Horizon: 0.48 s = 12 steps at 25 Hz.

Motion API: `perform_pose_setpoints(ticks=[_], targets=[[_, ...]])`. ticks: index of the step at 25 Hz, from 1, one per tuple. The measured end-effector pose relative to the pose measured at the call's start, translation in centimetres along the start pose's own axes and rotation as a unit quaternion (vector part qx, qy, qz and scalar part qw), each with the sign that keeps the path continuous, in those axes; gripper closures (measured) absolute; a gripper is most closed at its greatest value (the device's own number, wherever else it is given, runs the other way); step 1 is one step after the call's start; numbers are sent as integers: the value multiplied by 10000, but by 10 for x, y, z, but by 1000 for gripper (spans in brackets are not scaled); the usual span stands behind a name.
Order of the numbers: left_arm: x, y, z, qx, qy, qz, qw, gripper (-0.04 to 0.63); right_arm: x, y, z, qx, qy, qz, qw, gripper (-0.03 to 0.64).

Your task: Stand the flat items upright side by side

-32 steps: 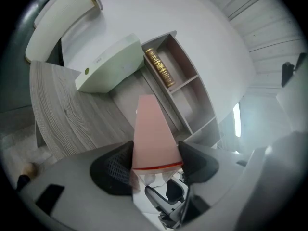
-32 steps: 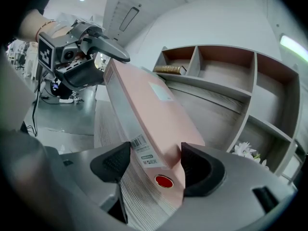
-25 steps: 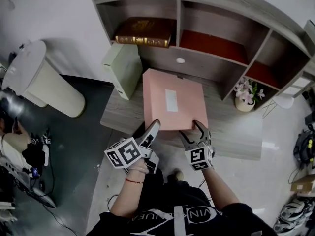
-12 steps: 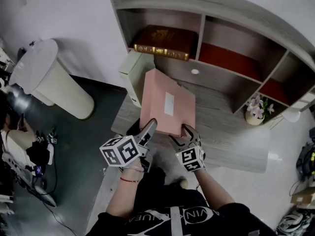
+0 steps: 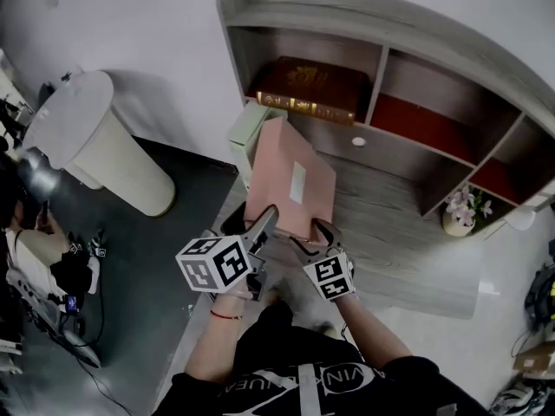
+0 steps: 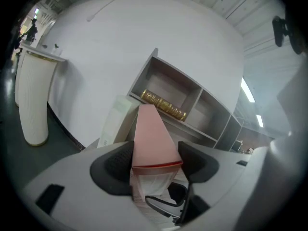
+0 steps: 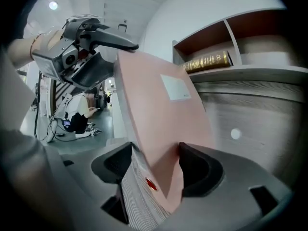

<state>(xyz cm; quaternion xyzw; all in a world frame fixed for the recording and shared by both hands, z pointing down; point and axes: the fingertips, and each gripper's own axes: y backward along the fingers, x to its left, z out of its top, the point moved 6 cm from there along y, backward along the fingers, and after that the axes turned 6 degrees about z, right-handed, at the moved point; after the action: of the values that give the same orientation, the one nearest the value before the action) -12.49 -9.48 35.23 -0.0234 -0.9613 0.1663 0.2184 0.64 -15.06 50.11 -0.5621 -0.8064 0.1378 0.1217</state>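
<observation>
A flat pink box [image 5: 290, 180] with a white label is held tilted, its right side raised, over the left end of the grey desk [image 5: 390, 224]. My left gripper [image 5: 260, 228] is shut on its near left corner, and the pads press both faces in the left gripper view [image 6: 154, 160]. My right gripper [image 5: 314, 235] clamps the near edge a little to the right; the pink box [image 7: 163, 109] fills its jaws. A pale green box [image 5: 251, 128] stands upright just left of the pink one, leaning near the shelf side.
A brown book with gold lettering [image 5: 312, 85] lies flat in the shelf's left compartment. A small flower pot [image 5: 460, 215] sits at the desk's right. A white ribbed cylinder [image 5: 95, 146] stands on the dark floor to the left. A person sits far left.
The pink box lay flat on the desk a second ago; both grippers have tipped it up and carried it left toward the green box.
</observation>
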Motion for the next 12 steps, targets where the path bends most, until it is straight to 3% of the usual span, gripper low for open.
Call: perform_pose_setpoints(ticks=[12], targets=[[18, -10, 27, 139, -716, 152, 9972, 307, 3, -48, 17, -82, -258, 264, 9993, 305]])
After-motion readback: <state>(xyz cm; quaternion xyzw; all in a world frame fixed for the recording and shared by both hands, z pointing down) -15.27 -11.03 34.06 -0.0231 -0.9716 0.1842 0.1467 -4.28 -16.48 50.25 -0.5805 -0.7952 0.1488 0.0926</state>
